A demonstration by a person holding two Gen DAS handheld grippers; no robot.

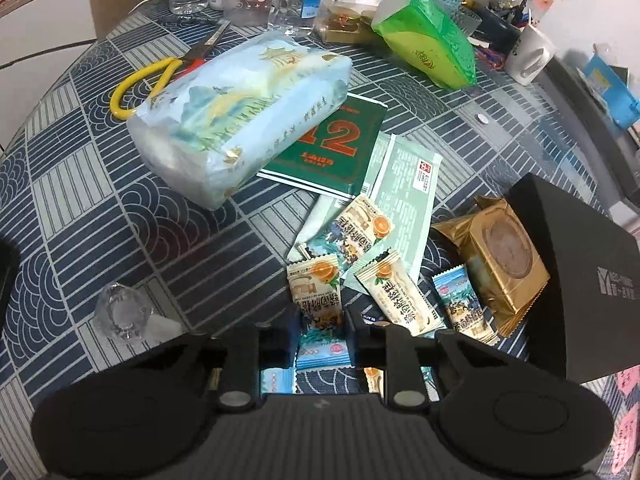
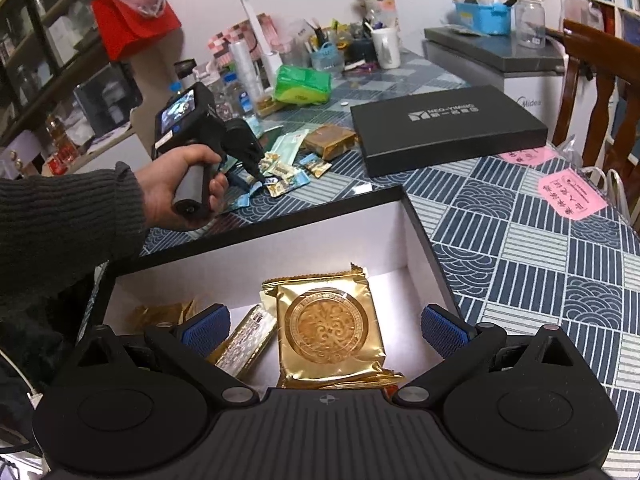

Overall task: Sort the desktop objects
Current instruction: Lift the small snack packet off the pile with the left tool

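In the left wrist view several small snack packets lie in a heap on the patterned tablecloth. One cream and orange snack packet [image 1: 314,292] runs down between the fingers of my left gripper [image 1: 320,332], whose narrow jaws press on its sides; a blue packet [image 1: 320,356] lies under it. A gold mooncake packet [image 1: 500,264] sits to the right beside the black box lid [image 1: 580,260]. My right gripper [image 2: 325,332] hangs open over the black box [image 2: 280,224], which has gold mooncake packets [image 2: 334,328] inside. My left gripper [image 2: 258,174] also shows there, held by a hand, tip down on the heap.
A blue tissue pack [image 1: 240,120] lies on a green booklet [image 1: 336,140], with yellow-handled scissors [image 1: 152,76] behind it. A green bag [image 1: 428,44], a white mug [image 1: 532,56], bottles and a pen holder crowd the far edge. A small clear glass object [image 1: 120,312] stands at the near left.
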